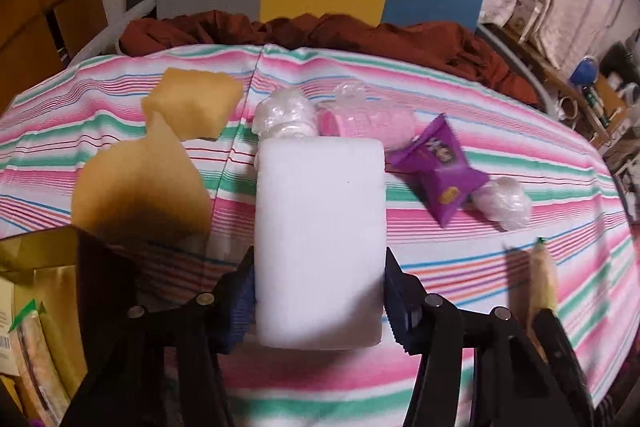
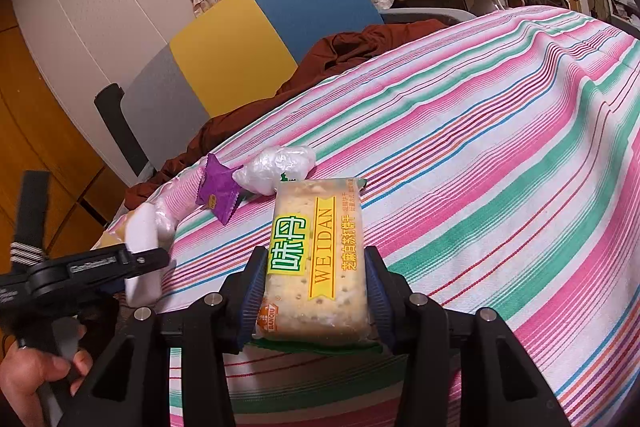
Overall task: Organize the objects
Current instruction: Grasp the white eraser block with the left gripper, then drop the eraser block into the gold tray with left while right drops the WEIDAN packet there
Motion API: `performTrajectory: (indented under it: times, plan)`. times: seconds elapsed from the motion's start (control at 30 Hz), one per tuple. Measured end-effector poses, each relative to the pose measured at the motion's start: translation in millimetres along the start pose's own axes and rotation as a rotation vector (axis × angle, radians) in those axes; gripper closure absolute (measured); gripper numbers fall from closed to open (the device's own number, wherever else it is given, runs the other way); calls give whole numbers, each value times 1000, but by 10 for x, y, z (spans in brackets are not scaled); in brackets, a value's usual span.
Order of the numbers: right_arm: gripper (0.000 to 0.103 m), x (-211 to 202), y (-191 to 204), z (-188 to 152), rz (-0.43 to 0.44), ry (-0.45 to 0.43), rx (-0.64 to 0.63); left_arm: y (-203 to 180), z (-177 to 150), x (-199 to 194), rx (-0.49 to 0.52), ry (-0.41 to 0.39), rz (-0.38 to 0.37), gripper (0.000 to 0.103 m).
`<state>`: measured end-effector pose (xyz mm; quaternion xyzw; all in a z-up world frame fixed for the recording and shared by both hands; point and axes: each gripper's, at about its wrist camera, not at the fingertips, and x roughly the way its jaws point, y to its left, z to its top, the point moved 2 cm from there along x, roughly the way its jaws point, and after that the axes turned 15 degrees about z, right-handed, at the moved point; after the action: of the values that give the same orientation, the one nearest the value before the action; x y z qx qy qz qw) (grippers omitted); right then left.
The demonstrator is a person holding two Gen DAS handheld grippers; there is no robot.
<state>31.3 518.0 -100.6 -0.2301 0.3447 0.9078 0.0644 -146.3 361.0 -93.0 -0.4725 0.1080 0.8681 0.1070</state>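
Sponge [image 1: 320, 243], white, sits clamped between the left gripper [image 1: 320, 301] pads at six o'clock in the left wrist view. Beyond it at twelve lie wrapped rolls [image 1: 285, 115], with a purple packet [image 1: 434, 165] at two and yellow foam [image 1: 140, 183] at nine. The right gripper [image 2: 316, 291] grips a cracker pack [image 2: 316, 259] over the striped cloth [image 2: 500, 167].

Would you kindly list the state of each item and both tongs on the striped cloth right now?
Left tongs: closed on the white foam block, lifted.
Right tongs: closed on the cracker packet, sealed.
Purple snack packet: sealed, lying loose.
Yellow sponges: lying beside the block.
Pink cup: tipped on its side.
Cardboard box: open.
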Motion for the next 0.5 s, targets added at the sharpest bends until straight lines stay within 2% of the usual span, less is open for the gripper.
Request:
performTrajectory:
  times: [0.27,0.5]
  plan:
    - [55,6,4,8,-9,4,-7,57,-145,-303,-19,-15,-88,46]
    - [55,14,38,8,-32,11,-28,250,-363,-618,-30,-30,-164,46]
